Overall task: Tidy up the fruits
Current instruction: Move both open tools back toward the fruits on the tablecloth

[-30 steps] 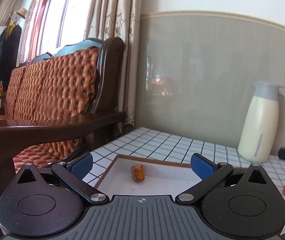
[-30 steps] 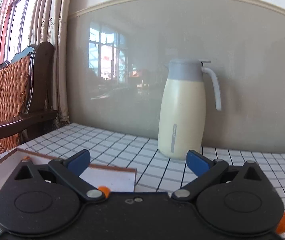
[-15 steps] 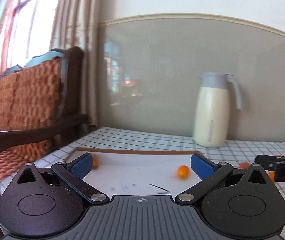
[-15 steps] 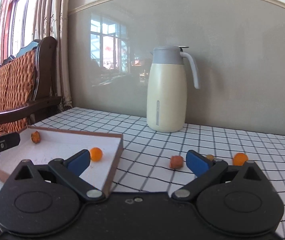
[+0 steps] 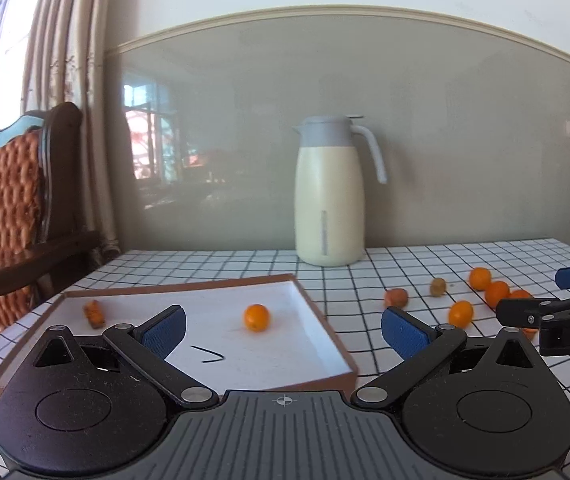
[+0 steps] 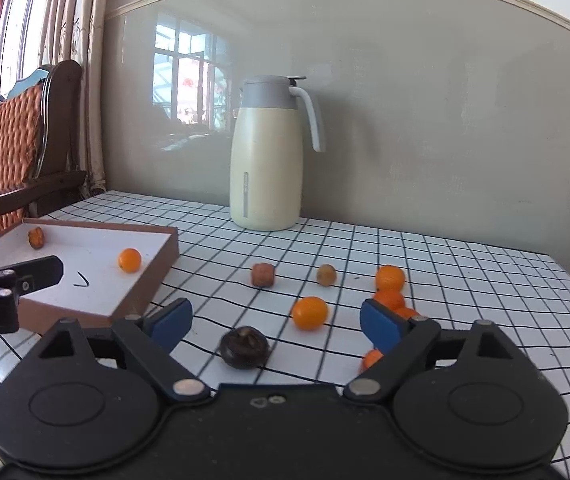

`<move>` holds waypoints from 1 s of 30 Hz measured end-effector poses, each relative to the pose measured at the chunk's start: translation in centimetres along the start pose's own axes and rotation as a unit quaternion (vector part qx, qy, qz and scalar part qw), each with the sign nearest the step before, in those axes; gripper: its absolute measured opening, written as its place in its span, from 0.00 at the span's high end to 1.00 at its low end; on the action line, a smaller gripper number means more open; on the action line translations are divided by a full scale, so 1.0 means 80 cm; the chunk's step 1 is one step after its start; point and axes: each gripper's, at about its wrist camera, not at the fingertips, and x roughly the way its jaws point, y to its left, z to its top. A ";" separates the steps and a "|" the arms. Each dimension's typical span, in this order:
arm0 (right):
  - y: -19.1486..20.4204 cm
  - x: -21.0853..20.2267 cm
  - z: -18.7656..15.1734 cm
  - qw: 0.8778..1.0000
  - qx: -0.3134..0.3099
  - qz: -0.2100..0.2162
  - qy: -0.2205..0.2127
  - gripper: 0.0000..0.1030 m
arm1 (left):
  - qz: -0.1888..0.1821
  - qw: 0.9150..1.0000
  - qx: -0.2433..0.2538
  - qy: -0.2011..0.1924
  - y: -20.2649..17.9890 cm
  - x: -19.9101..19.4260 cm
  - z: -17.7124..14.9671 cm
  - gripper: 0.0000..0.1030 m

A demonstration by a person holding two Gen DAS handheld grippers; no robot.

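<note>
Left gripper (image 5: pixel 283 330) hangs wide open and empty over the tray (image 5: pixel 325 326), while right gripper (image 6: pixel 275 320), also empty, is closing around the dark fruit (image 6: pixel 244 347) on the bench (image 6: pixel 485 280), probably the next pick.

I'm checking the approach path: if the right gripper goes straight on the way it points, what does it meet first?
Probably the dark round fruit, lying on the tablecloth just ahead of the right gripper, whose closing jaws hold nothing; depth is hard to judge. An orange fruit lies just beyond.

Left hand-held gripper (image 5: pixel 283 330) jaws wide apart, right hand-held gripper (image 6: pixel 276 322) jaws closing, nothing between
</note>
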 end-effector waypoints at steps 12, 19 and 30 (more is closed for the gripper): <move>-0.028 -0.012 -0.006 1.000 0.002 -0.021 0.009 0.22 | -0.040 0.999 0.015 0.002 -0.048 -0.006 -0.003 0.00; -0.046 -0.008 -0.015 0.999 0.010 -0.038 0.023 0.22 | -0.049 0.998 0.035 0.007 -0.070 0.005 -0.008 0.00; -0.074 0.008 -0.033 0.997 0.028 -0.062 0.043 0.23 | -0.083 0.995 0.045 0.021 -0.108 0.032 -0.014 0.00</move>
